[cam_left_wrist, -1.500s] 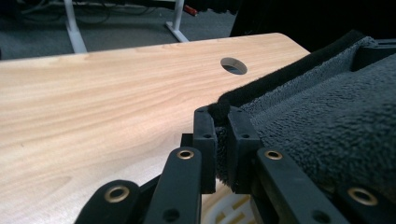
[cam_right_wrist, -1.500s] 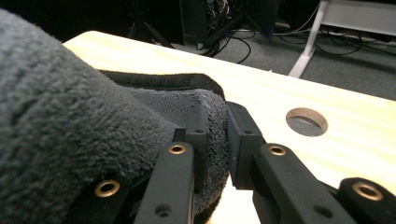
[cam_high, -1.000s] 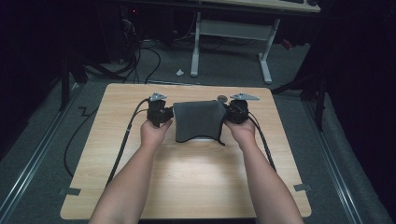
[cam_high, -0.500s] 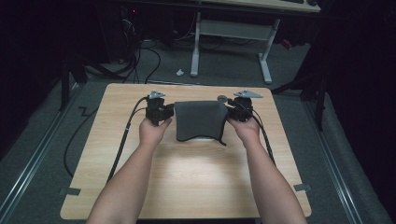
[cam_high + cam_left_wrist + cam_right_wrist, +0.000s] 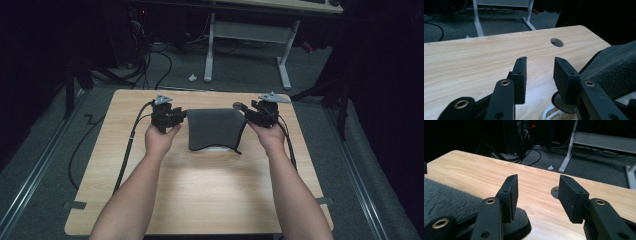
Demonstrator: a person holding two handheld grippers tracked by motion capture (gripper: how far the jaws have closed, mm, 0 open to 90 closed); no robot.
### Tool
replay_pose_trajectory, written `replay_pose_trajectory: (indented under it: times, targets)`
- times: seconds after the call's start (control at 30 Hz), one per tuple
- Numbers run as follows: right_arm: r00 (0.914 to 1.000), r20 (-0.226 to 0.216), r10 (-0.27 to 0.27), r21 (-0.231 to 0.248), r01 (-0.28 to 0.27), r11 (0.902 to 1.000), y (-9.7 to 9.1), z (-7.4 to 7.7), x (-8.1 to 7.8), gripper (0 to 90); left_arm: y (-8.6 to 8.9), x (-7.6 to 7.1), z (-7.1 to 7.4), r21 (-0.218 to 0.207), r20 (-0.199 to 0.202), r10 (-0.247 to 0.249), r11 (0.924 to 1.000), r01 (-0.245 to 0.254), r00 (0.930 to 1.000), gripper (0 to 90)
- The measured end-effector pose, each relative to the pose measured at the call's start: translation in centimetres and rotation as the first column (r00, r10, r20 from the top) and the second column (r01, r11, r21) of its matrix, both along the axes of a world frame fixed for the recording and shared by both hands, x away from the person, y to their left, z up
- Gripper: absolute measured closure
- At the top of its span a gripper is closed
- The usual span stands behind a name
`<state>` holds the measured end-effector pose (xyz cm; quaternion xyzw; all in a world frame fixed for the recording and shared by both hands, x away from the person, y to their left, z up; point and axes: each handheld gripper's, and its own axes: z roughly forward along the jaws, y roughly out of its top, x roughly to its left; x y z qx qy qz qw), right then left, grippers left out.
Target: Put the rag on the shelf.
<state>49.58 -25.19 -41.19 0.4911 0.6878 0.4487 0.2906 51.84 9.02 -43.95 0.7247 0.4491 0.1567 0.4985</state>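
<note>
A dark grey fleece cloth (image 5: 215, 129) lies draped over a white object (image 5: 216, 148) on the wooden table (image 5: 200, 190). My left gripper (image 5: 180, 115) sits at the cloth's upper left corner. Its jaws have just been opening and stand open with nothing between them (image 5: 540, 62); the cloth (image 5: 614, 67) lies just beside one jaw. My right gripper (image 5: 248, 112) is at the cloth's upper right corner. Its jaws have also just opened and are empty (image 5: 537, 181), with the cloth (image 5: 449, 195) below and beside the left jaw.
A round cable hole (image 5: 237, 105) in the table lies just behind the cloth, close to the right gripper. Black cables (image 5: 127, 150) trail from both grippers over the table's edges. A white desk frame (image 5: 250, 35) stands on the floor beyond.
Both grippers have let go of the cloth's upper corners and now stand open. The right gripper has drawn slightly up and away from the cloth. The cloth rests flat.
</note>
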Motion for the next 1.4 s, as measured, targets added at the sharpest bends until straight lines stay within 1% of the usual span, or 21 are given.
replay_pose_trajectory:
  times: [0.1, 0.2, 0.3, 0.33, 0.53, 0.6, 0.7, 0.77, 0.8, 0.87, 0.93, 0.97, 1.03, 1.07, 1.1, 1.13, 1.17, 1.2, 1.3, 1.33, 1.4]
  targets:
    - [1.0, -0.007, -0.005, -0.008, 0.005, 1.0, -0.1, 0.2, -0.3, 51.4, 0.6, -0.4, 0.1, -0.003, 0.004, 0.014, 0.9999, -0.014, 0.9999, 62.1]
    - [0.9999, 0.009, -0.006, -0.02, 0.006, 0.9998, -0.2, 0.5, -1.0, 51.6, 1.0, -0.9, 0.2, 0.014, 0.001, 0.014, 0.9998, -0.014, 0.9999, 61.1]
    - [0.9999, 0.013, -0.009, -0.024, 0.009, 0.9997, -0.4, 0.5, -1.4, 51.6, 1.2, -1.3, 0.3, 0.0, 0.015, 0.019, 0.9998, -0.019, 0.9997, 61.1]
    - [0.9999, 0.011, -0.013, -0.03, 0.014, 0.9995, -0.5, 0.5, -1.7, 51.6, 1.6, -1.6, 0.3, -0.011, 0.014, 0.025, 0.9996, -0.025, 0.9996, 60.9]
    - [0.9999, -0.002, -0.011, -0.043, 0.011, 0.999, -0.7, 0.2, -2.5, 51.5, 2.4, -2.5, 0.0, 0.001, 0.026, 0.041, 0.9992, -0.041, 0.9988, 59.5]
    - [0.9997, 0.018, -0.013, -0.047, 0.014, 0.9988, -0.7, 0.1, -3.0, 52.1, 2.9, -2.9, -0.1, -0.001, 0.03, 0.047, 0.9989, -0.047, 0.9985, 58.7]
    - [0.9999, 0.003, -0.011, -0.059, 0.011, 0.9982, -0.9, -0.2, -3.8, 51.0, 3.6, -3.8, -0.4, 0.011, 0.044, 0.054, 0.9984, -0.055, 0.9976, 57.1]
    - [0.9999, 0.005, -0.01, -0.067, 0.01, 0.9977, -0.9, -0.3, -4.1, 51.0, 3.8, -4.0, -0.5, 0.016, 0.042, 0.055, 0.9983, -0.056, 0.9976, 55.9]
    - [0.9997, 0.023, -0.011, -0.068, 0.012, 0.9976, -1.0, -0.4, -4.6, 51.1, 4.0, -4.1, -0.6, 0.012, 0.036, 0.053, 0.9985, -0.054, 0.9979, 54.9]
    - [0.9999, 0.004, -0.012, -0.07, 0.013, 0.9975, -1.2, -0.5, -5.0, 50.4, 4.5, -4.8, -1.0, 0.023, 0.037, 0.051, 0.9984, -0.052, 0.998, 54.5]
    - [0.9999, 0.016, -0.005, -0.071, 0.007, 0.9975, -1.3, -0.7, -5.7, 50.3, 4.9, -5.5, -1.3, 0.014, 0.04, 0.041, 0.999, -0.041, 0.9984, 53.7]
    - [0.9995, 0.031, -0.006, -0.079, 0.009, 0.9968, -1.4, -0.8, -6.2, 50.0, 4.9, -5.5, -1.3, 0.014, 0.04, 0.041, 0.999, -0.041, 0.9984, 53.4]
    - [0.9999, 0.01, 0.0, -0.106, 0.001, 0.9944, -1.3, -1.0, -6.8, 46.9, 5.2, -6.8, -2.0, 0.022, 0.044, 0.02, 0.9996, -0.021, 0.9988, 53.0]
    - [0.9998, 0.02, 0.006, -0.112, -0.004, 0.9937, -1.2, -1.2, -7.3, 46.9, 5.3, -7.3, -2.2, 0.024, 0.043, 0.014, 0.9996, -0.015, 0.999, 52.8]
    - [0.9998, 0.02, 0.006, -0.112, -0.004, 0.9937, -1.2, -1.2, -7.3, 46.9, 5.3, -7.3, -2.2, 0.024, 0.043, 0.014, 0.9996, -0.015, 0.999, 52.4]
    - [0.9994, 0.033, 0.015, -0.129, -0.01, 0.9916, -1.1, -1.6, -8.4, 46.4, 5.5, -8.5, -2.6, 0.028, 0.047, -0.007, 0.9996, 0.006, 0.9989, 52.1]
    - [0.9989, 0.044, 0.018, -0.14, -0.012, 0.9901, -1.1, -1.8, -9.0, 46.3, 5.5, -8.5, -2.6, 0.028, 0.047, -0.007, 0.9996, 0.006, 0.9989, 51.9]
    - [0.999, 0.039, 0.022, -0.149, -0.016, 0.9887, -1.0, -2.0, -9.6, 46.0, 5.5, -10.0, -3.1, 0.035, 0.049, -0.031, 0.9989, 0.03, 0.9983, 51.7]
    - [0.9987, 0.042, 0.029, -0.164, -0.022, 0.9862, -0.9, -2.8, -11.8, 46.6, 5.8, -12.5, -4.0, 0.067, 0.041, -0.067, 0.9957, 0.065, 0.9969, 50.9]
    - [0.9985, 0.041, 0.037, -0.173, -0.03, 0.9845, -0.8, -3.2, -12.6, 47.1, 5.9, -13.4, -4.4, 0.068, 0.034, -0.078, 0.9948, 0.076, 0.9964, 50.6]
    - [0.9984, 0.035, 0.045, -0.184, -0.038, 0.9822, -0.8, -3.9, -14.4, 48.0, 6.4, -15.5, -5.3, 0.05, 0.024, -0.097, 0.9942, 0.096, 0.995, 50.1]
